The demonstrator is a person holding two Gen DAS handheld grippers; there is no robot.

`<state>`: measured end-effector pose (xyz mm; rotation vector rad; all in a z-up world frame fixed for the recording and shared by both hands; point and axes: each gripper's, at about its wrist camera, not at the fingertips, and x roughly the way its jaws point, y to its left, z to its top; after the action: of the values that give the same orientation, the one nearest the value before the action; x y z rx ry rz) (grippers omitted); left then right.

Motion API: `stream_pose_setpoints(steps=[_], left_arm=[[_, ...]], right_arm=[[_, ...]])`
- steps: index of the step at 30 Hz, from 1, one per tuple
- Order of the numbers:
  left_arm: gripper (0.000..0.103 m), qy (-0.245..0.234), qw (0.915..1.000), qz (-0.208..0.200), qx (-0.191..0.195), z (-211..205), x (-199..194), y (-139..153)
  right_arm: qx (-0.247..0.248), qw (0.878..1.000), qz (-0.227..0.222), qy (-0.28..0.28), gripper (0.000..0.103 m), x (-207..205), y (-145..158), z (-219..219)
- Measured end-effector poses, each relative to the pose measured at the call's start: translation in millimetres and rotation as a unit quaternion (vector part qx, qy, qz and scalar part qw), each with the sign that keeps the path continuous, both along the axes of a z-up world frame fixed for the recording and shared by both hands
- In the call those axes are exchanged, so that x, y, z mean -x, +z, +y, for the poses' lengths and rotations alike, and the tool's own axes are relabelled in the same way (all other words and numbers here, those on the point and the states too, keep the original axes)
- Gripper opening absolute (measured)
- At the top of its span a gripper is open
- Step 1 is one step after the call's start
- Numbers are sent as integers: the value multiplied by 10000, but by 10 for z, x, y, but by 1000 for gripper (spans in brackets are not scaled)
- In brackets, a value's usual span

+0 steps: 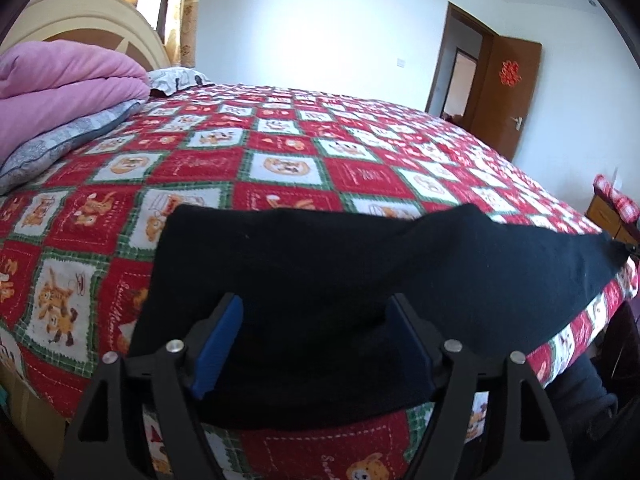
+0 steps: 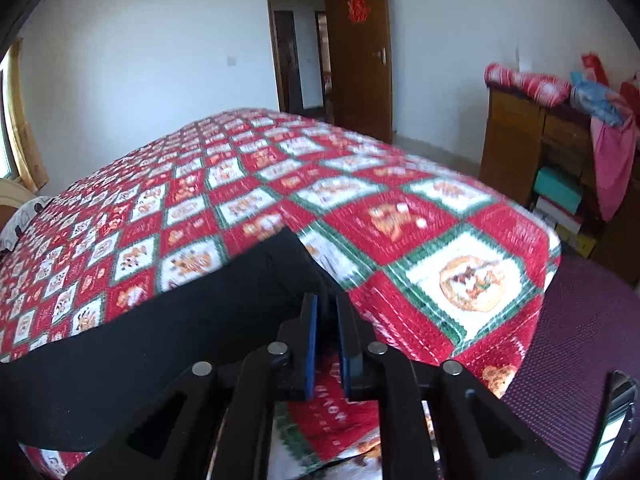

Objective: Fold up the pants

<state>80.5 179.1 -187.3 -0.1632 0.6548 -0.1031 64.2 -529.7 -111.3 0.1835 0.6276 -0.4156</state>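
Your left gripper (image 1: 312, 312) has its blue fingers (image 1: 218, 346) spread wide, not pinching, with the soft black pants (image 1: 320, 264) lying between them. Your right gripper (image 2: 327, 308) squeezes the pants' edge tight. Under the pants is the red, white and green checked bedspread (image 2: 420, 240).

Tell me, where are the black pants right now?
The black pants lie on the red checkered bedspread near the bed's front edge, between both grippers; the right gripper pinches their right end.

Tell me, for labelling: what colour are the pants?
Black pants, best seen in the left wrist view.
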Motion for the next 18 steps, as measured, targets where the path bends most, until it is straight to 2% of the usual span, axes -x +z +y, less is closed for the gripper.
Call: stream_pose_setpoints(steps=[3, 4, 6, 10, 12, 13, 16, 18], left_arm=[[79, 9, 10000, -41, -29, -21, -46, 10], [81, 12, 10000, -62, -29, -37, -69, 17], [81, -26, 9999, -106, 52, -80, -122, 40], [85, -198, 9996, -166, 95, -240, -169, 80], [86, -372, 9991, -184, 52, -363, -167, 80], [91, -440, 9989, -167, -3, -416, -163, 72], [93, -673, 9971, -135, -313, -603, -145, 5], [93, -764, 9961, -68, -446, -655, -141, -44]], right_arm=[[250, 9989, -204, 333, 11, -2, 158, 348], [184, 9984, -247, 473, 11, -25, 183, 437], [-174, 9935, -269, 1089, 11, -163, 216, 725], [-699, 9691, -94, 2365, 11, -607, 174, 1547], [-1043, 9455, 53, 3085, 11, -853, 117, 2054], [-1219, 9300, 172, 3463, 11, -986, 66, 2341], [-1536, 8920, 581, 4210, 11, -1252, -138, 3010], [-1921, 8571, 1068, 4659, 11, -1492, -326, 3461]])
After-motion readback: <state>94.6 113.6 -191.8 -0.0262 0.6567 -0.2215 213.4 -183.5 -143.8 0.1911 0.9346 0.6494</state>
